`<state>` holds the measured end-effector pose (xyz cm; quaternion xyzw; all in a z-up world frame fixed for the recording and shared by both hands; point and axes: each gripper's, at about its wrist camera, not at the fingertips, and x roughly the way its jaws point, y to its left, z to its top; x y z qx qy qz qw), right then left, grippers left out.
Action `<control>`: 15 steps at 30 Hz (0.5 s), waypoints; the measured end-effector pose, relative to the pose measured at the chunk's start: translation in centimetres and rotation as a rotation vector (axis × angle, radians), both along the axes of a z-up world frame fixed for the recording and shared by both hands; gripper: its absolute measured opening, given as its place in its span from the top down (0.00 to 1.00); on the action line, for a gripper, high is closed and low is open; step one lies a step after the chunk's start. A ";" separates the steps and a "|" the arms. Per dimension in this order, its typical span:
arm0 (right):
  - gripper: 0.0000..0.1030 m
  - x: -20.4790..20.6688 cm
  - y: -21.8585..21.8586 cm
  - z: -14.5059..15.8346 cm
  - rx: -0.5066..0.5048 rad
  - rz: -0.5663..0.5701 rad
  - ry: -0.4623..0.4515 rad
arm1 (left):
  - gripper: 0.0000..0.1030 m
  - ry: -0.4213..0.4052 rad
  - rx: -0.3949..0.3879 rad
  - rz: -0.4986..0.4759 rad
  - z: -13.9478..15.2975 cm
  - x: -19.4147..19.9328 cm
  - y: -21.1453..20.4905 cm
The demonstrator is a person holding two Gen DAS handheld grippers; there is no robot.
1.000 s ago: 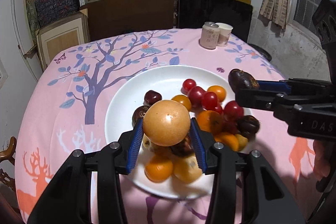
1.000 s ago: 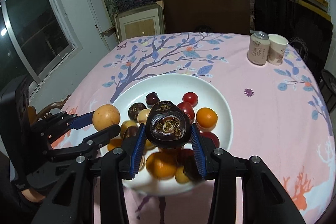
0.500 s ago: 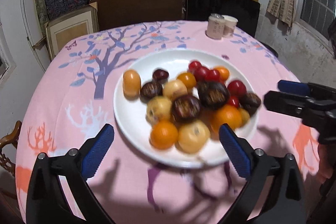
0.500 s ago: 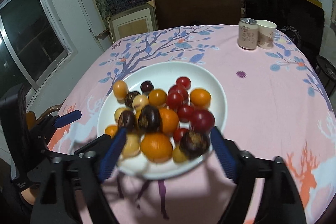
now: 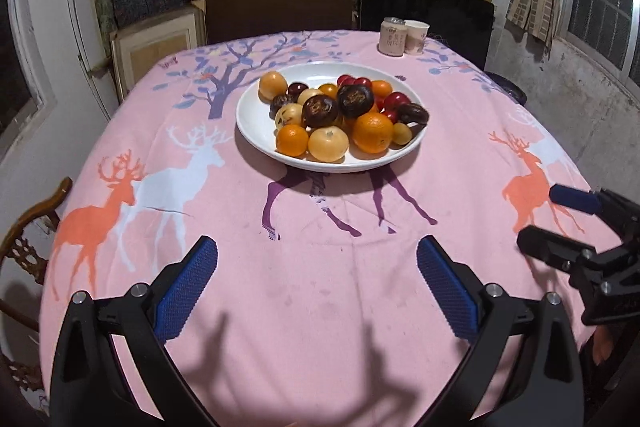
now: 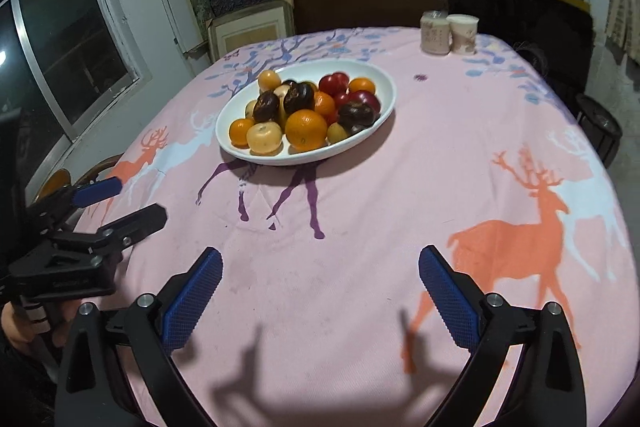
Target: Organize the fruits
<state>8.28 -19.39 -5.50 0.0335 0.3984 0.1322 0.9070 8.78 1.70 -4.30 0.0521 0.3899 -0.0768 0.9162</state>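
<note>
Plate (image 5: 256, 131), fruit-laden, upper centre; bare cloth (image 5: 320, 287) below. Left gripper (image 5: 318, 283) wide open, empty; right gripper (image 6: 320, 287) opening, empty. Can (image 5: 393, 37) label unreadable.

Two handheld grippers, matte black plastic frames. Left gripper (image 5: 317, 283) and right gripper (image 6: 320, 283) alike: angular fingers lined with blue cross-hatched pads (image 5: 186, 289), silver screw heads at 8 and 4 o'clock of each view. Faint embossed lettering on one body, unreadable.

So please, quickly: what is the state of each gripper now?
Left gripper: open, holding nothing.
Right gripper: jaws opening, almost fully wide, nothing between them.
</note>
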 end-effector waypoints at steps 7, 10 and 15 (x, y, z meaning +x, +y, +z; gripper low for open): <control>0.04 -5.2 -0.9 4.0 0.001 -0.029 -0.161 | 0.05 -0.128 -0.027 -0.008 4.6 -5.7 -1.0; 0.04 -6.5 -1.0 4.5 0.009 -0.022 -0.178 | 0.05 -0.126 -0.063 -0.008 5.1 -7.2 -1.2; 0.04 -7.7 -0.9 4.5 0.000 -0.008 -0.184 | 0.05 -0.160 -0.039 0.037 5.4 -8.7 -1.3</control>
